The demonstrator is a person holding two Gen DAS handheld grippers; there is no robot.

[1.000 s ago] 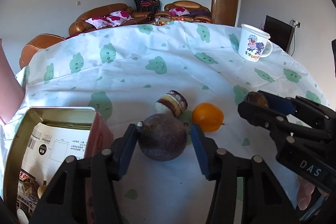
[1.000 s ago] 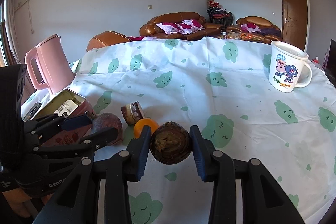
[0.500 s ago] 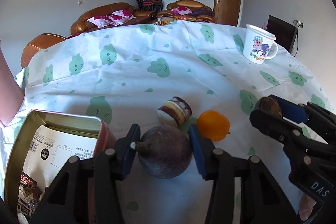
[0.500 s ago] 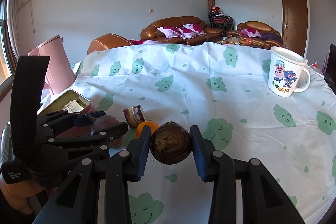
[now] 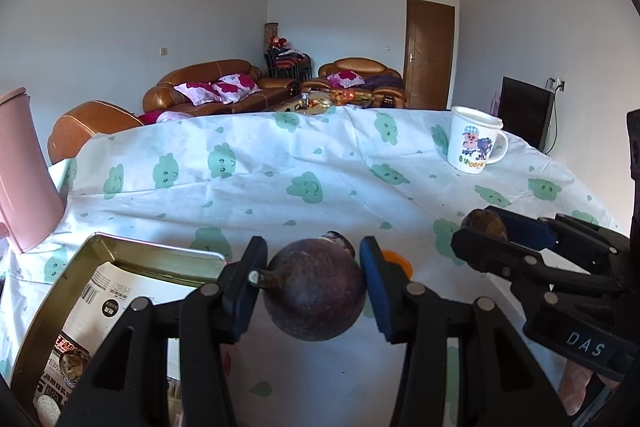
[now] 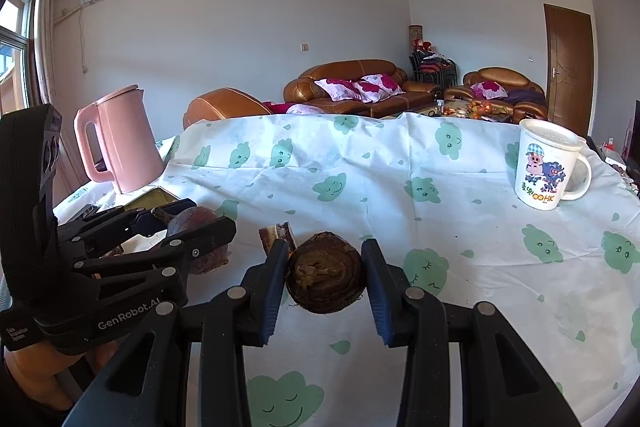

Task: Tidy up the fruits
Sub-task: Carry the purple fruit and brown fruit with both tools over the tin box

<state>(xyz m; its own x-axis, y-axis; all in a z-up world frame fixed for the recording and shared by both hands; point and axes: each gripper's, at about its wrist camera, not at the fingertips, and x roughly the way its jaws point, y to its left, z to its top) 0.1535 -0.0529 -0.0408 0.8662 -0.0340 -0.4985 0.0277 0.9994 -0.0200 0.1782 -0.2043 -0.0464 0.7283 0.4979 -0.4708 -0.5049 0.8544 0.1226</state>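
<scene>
A round, dark purple fruit (image 5: 316, 293) with a short stem is clamped between the blue pads of the left tool (image 5: 310, 281); the jaws have just been closing and are now pressed against both of its sides, the stem lying against the left pad. The fruit is carried above the tabletop (image 5: 320, 163), which is covered by a white cloth printed with green smiling shapes. Below and to the left of this tool an open metal tin (image 5: 120, 259) is seen, with printed packets lying inside it. An orange fruit (image 5: 394, 261) is partly hidden behind the right pad, and a small brown-and-white item (image 5: 340, 239) is seen just behind the purple fruit.

A brown, rough-skinned fruit (image 6: 325, 279) is gripped by the right tool (image 6: 325, 281), its layered cut end turned toward the camera; the pads are set narrowly against both of its sides. In the right wrist view the left tool (image 6: 188, 223) is seen at the left, with the purple fruit held in it.

A cartoon-printed white mug (image 6: 548, 165) is placed at the far right of the tabletop, and a pink kettle (image 6: 118, 139) stands at its far left.
</scene>
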